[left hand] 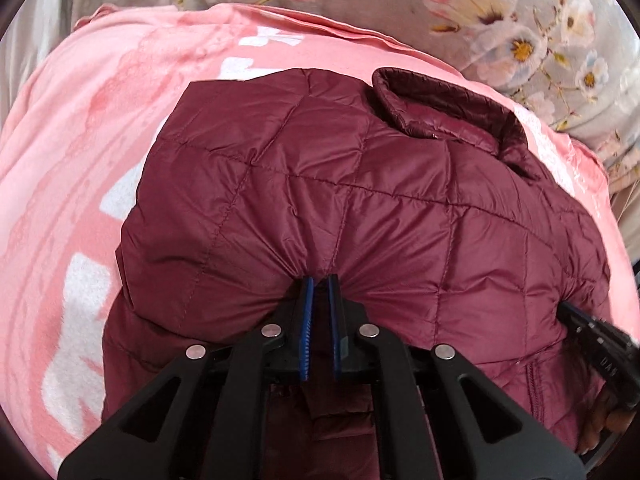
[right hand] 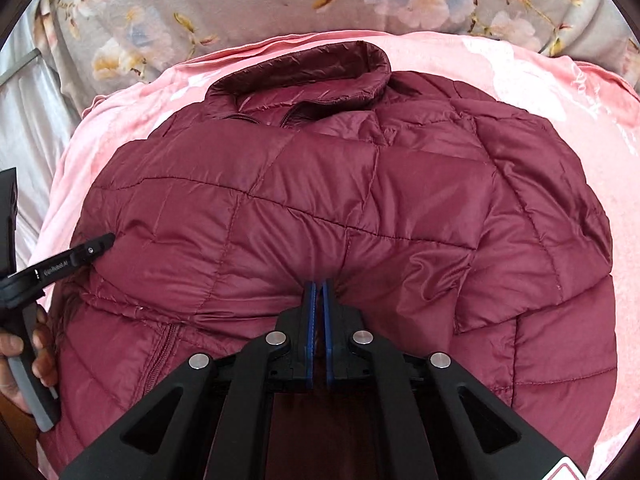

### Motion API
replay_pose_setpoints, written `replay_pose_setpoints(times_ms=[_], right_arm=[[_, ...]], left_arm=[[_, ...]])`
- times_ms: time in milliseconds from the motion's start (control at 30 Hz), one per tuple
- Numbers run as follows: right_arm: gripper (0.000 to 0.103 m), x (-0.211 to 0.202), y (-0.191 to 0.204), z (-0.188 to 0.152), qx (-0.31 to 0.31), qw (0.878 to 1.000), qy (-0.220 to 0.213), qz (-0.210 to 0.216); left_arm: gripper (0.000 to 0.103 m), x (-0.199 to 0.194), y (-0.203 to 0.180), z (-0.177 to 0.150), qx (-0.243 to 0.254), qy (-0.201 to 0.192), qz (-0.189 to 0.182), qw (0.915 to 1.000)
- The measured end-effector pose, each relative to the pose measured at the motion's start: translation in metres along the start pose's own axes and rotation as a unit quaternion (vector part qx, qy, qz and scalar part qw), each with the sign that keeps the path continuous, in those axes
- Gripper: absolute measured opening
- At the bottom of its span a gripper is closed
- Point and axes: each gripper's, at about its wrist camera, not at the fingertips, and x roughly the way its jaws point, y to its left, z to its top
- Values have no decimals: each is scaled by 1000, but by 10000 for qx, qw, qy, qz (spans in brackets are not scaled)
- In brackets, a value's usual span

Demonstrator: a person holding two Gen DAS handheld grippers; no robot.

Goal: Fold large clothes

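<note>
Through the left wrist view, your left gripper (left hand: 319, 280) has its fingers (left hand: 307, 320) nearly closed, pinching a bunch of the jacket (left hand: 340, 184), with creases fanning out from the pinch. The jacket lies collar (left hand: 440, 108) away from you on a pink blanket (left hand: 80, 140) spread over a floral sheet (left hand: 520, 20). The right gripper (left hand: 568, 312) shows at the right edge, touching the fabric.

Through the right wrist view, your right gripper (right hand: 319, 284) is clamped almost fully together on the jacket's (right hand: 360, 184) slick quilting. The left gripper (right hand: 102, 240) pokes in at the left.

The shell looks slippery and puffy, so a thin pinch may slide out as you lift. Uneven pulls would skew the fold, and dragging low could rumple the blanket (right hand: 560, 80).
</note>
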Motion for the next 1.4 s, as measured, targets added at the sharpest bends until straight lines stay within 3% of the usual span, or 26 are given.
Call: replay_pose_setpoints(times_ms=[67, 167, 200, 267, 333, 367, 433, 567, 600, 633, 700, 733, 767, 900, 1033, 1133, 1400], right_arm=[[10, -10, -7, 8, 276, 9993, -24, 263], [17, -22, -25, 34, 873, 9929, -286, 759], [22, -24, -30, 45, 1066, 9892, -365, 937], [31, -22, -37, 68, 1351, 9822, -546, 1184], [41, -14, -43, 88, 1523, 9777, -725, 1255], [49, -8, -45, 94, 1614, 9753, -763, 1299], [50, 8, -51, 104, 1866, 9692, -715, 1438], [50, 49, -61, 113, 2289, 9602, -348, 1563], [44, 56, -62, 113, 2336, 9590, -288, 1580], [38, 62, -62, 113, 2360, 9574, -256, 1645], [9, 67, -58, 116, 2237, 9596, -218, 1691], [9, 64, -53, 117, 2094, 9630, -269, 1674], [9, 58, -52, 117, 1972, 9661, -346, 1628], [7, 42, -49, 108, 1441, 9805, -549, 1216], [6, 62, -50, 95, 1105, 9908, -236, 745], [5, 71, -45, 88, 780, 9956, -202, 469], [3, 77, -45, 89, 684, 9967, -213, 379]], left_arm=[[6, -6, 1, 6, -78, 46, -44, 9999], [9, -25, 5, 31, -500, -171, -727, 9960], [13, -30, 3, 41, -564, -241, -883, 9942], [44, -29, -7, 69, -698, -313, -1278, 9889], [53, -15, -15, 90, -856, -240, -1517, 9844], [54, -4, -18, 99, -986, -136, -1586, 9823], [54, 24, -21, 113, -1326, 156, -1857, 9735], [53, 72, -23, 119, -1947, 584, -1977, 9590], [52, 79, -23, 118, -1982, 648, -1946, 9585], [45, 85, -26, 118, -1952, 686, -1883, 9601], [19, 88, -32, 120, -1783, 687, -1828, 9644], [11, 87, -35, 120, -1613, 692, -1798, 9679], [9, 85, -36, 122, -1503, 646, -1777, 9704], [7, 64, -33, 119, -1036, 326, -1633, 9806], [7, 75, -35, 104, -588, 382, -1246, 9897], [7, 86, -37, 92, -482, 343, -1177, 9913], [8, 90, -45, 84, -89, -73, -998, 9949]])
